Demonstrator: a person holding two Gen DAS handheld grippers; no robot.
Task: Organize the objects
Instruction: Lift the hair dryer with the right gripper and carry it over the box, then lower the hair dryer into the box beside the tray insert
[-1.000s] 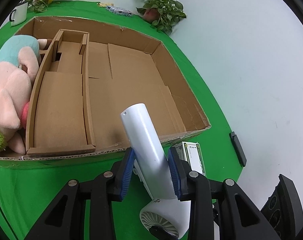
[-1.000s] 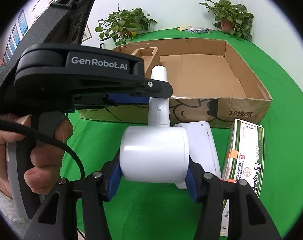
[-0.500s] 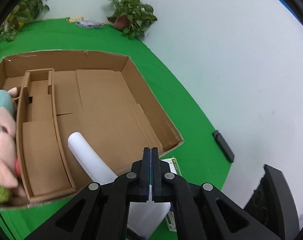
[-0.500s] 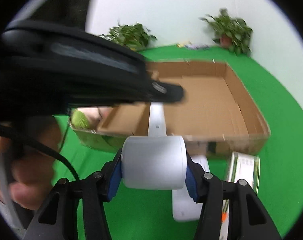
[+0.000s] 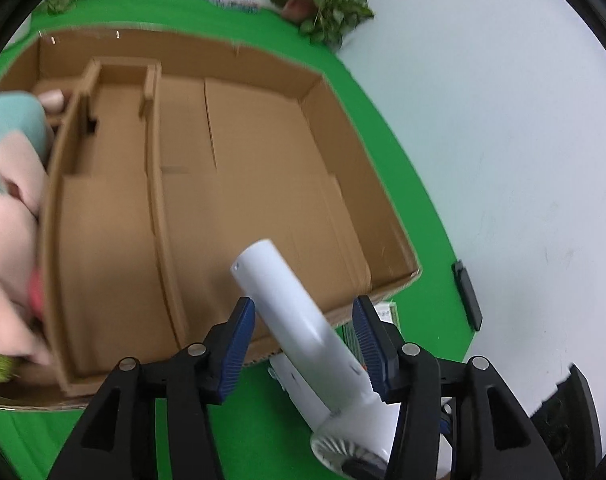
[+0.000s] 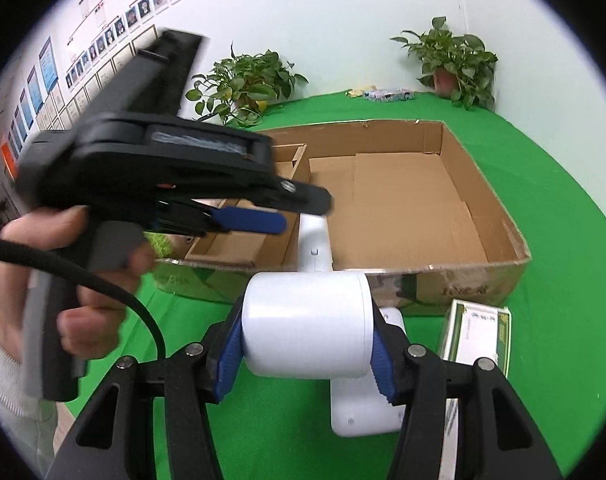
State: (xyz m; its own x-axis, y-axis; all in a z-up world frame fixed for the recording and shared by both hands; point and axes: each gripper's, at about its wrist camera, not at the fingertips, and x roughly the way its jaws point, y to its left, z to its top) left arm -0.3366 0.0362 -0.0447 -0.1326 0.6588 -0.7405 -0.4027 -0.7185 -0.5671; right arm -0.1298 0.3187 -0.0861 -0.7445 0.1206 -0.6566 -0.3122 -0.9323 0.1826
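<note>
Box: cardboard box (image 5: 343,132) on the green cloth (image 6: 563,216), open-topped, with a narrow divider section at its left side; every place below is given from this box.
Dryer: white hair dryer (image 6: 307,336) just before the box's near wall, its handle reaching over that wall toward the inside.
Right gripper: right gripper (image 6: 305,354) clamped on the dryer's round barrel, blue pads pressed to both sides.
Left gripper: left gripper (image 5: 305,348) before the near wall, jaws spread wide on either side of the dryer's handle; the view is blurred, and neither pad seems to touch it.
Plush: pink and teal plush toy (image 5: 7,208) in the box's leftmost part.
Carton: green-and-white carton (image 6: 477,332) outside the near right corner, beside a white flat device (image 6: 363,408).
</note>
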